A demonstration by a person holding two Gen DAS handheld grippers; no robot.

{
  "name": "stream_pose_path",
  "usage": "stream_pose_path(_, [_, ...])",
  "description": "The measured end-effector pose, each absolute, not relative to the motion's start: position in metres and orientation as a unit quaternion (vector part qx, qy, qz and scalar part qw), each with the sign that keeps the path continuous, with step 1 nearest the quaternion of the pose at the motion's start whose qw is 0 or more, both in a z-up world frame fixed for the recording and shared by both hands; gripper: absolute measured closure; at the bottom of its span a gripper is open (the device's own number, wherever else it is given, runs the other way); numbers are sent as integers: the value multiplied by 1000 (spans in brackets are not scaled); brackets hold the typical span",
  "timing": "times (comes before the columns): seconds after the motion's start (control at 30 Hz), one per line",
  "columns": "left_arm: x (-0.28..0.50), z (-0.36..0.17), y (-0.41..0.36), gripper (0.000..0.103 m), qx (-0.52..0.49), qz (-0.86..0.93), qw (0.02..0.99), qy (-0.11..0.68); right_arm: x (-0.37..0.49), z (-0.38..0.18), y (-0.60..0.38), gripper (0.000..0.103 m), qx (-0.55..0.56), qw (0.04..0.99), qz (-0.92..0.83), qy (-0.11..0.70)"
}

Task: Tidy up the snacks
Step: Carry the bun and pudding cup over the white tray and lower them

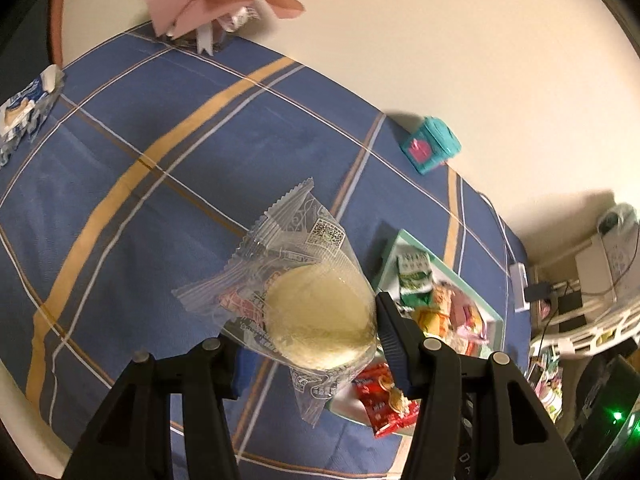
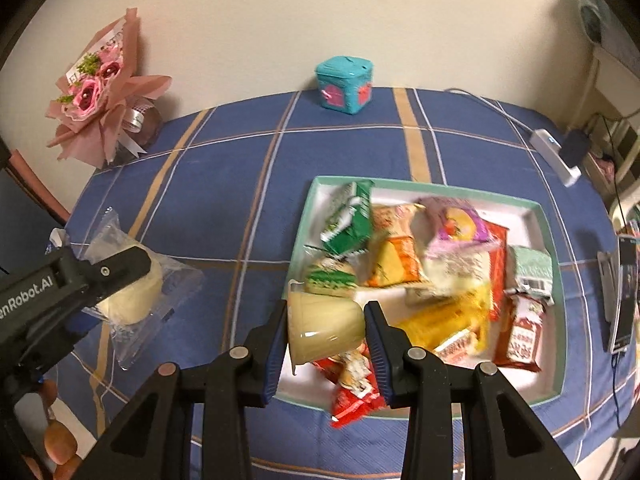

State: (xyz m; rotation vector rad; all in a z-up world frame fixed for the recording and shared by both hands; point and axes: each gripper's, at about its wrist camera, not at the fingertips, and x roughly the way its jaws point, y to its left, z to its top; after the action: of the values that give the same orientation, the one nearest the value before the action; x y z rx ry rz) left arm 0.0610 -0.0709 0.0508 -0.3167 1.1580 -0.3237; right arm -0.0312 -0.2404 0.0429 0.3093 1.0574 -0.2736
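My left gripper is shut on a round pale cake in a clear wrapper and holds it above the blue plaid tablecloth. The same cake and the left gripper show at the left of the right wrist view. My right gripper is shut on a pale yellow jelly cup, held over the near left corner of a mint-rimmed white tray. The tray holds several snack packets, among them a green one and a red one. The tray also shows in the left wrist view.
A teal box stands at the table's far edge by the wall. A pink flower bouquet is at the far left. A blue and white packet lies at the left edge. A white power strip and a phone are at the right.
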Motion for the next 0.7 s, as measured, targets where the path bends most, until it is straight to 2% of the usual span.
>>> stream_pose_path(0.7, [33,39,-142,47,-81,-227,782,575,-80,44,-350,63,202,816,-227,492])
